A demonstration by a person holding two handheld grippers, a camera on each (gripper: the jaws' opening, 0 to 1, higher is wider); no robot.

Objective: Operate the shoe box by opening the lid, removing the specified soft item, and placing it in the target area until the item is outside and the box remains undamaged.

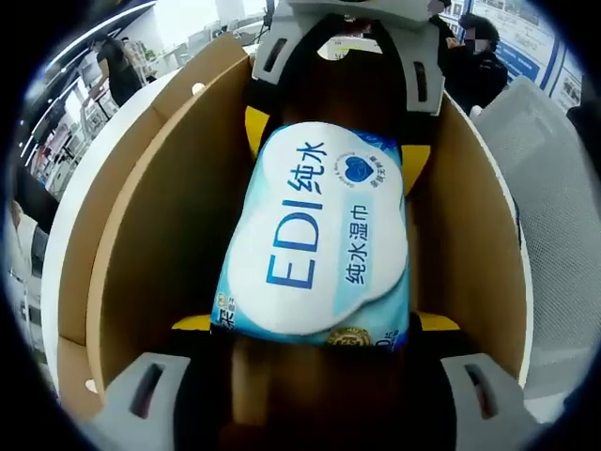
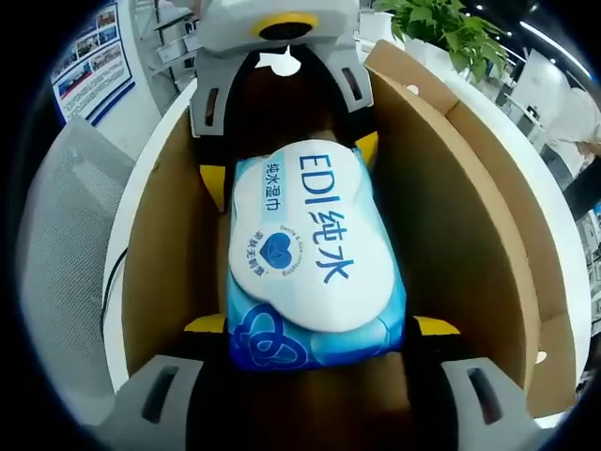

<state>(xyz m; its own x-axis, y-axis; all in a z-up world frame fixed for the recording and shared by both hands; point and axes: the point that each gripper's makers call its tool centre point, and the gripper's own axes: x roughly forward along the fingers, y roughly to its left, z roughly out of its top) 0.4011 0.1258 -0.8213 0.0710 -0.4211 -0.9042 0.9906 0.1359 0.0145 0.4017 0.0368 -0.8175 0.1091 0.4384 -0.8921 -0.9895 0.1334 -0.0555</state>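
We saw the wipes pack [image 1: 315, 240] inside the open shoe box [image 1: 141, 216], its long axis running between our facing left hand-held gripper [image 1: 315, 376] and right hand-held gripper [image 2: 315, 371], each clamping one end.

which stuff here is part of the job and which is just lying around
Part of the job:
wet wipes pack, held at both ends
shoe box, open
left claw
right claw

Lying about:
potted plant
grey chair
poster
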